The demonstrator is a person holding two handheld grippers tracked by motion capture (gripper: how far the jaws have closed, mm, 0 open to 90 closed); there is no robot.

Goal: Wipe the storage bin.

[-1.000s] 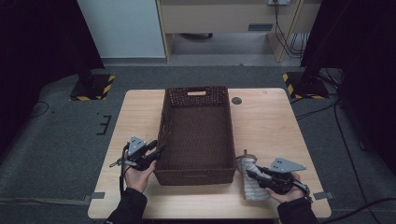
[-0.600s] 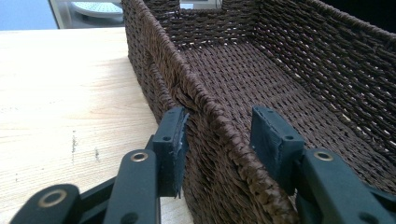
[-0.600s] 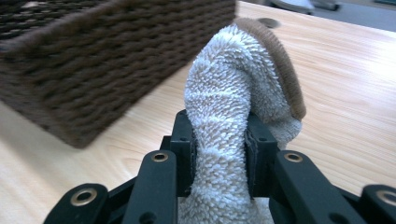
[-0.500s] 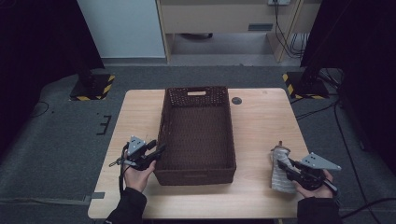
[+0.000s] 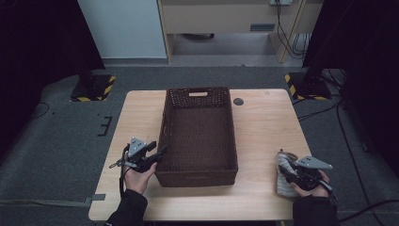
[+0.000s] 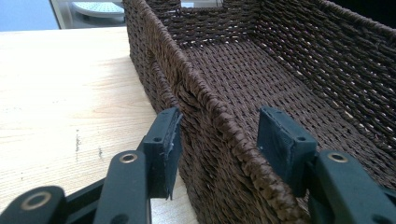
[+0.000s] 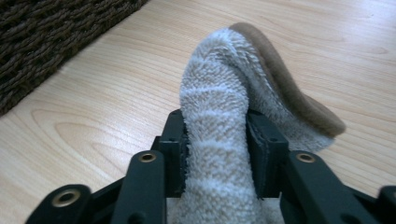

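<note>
A dark brown woven basket stands empty in the middle of the wooden table. My left gripper straddles its left wall near the front corner. Its jaws have just been opening; the outer pad sits close to the weave and the inner pad stands apart. At the front right, my right gripper holds a striped beige terry cloth with a brown edge that lies on the table. Its jaws have just been opening, but both pads still touch the cloth.
A small black round cap sits in the tabletop behind the basket's right side. The cloth lies close to the table's right front edge. Black stands with yellow-striped feet flank the table on the floor.
My right gripper has carried the cloth rightward, from beside the basket's front right corner to near the table's right edge. The left gripper has stayed at the basket's wall.
</note>
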